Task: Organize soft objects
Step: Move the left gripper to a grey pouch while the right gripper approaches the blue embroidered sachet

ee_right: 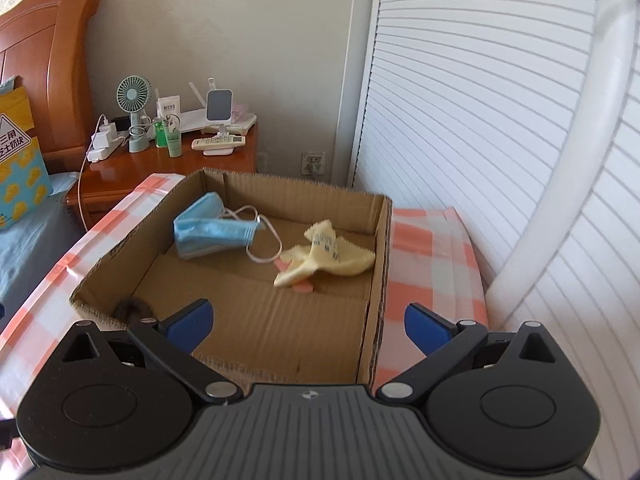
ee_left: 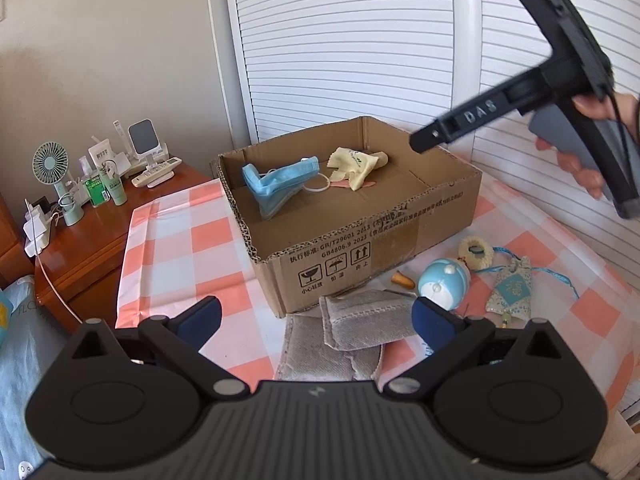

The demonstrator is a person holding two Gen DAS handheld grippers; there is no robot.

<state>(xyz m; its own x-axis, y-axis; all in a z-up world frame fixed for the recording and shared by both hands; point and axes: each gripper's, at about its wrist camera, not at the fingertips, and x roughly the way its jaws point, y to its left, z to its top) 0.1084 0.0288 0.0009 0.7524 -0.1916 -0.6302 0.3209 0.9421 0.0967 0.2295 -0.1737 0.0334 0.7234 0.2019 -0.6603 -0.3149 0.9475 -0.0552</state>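
Cardboard box [ee_right: 256, 320] is holding a blue face mask [ee_right: 212, 232] and yellow cloth [ee_right: 328, 256]. I am hovering my right tool [ee_right: 306, 324] over it, empty and spread wide; my left tool [ee_left: 316, 320] is gaping too.

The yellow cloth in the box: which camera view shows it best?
The right wrist view shows it best: the yellow cloth lies crumpled on the floor of the cardboard box, seen from above with nothing covering it. In the left wrist view the same cloth is smaller and farther away, near the back wall of the box.
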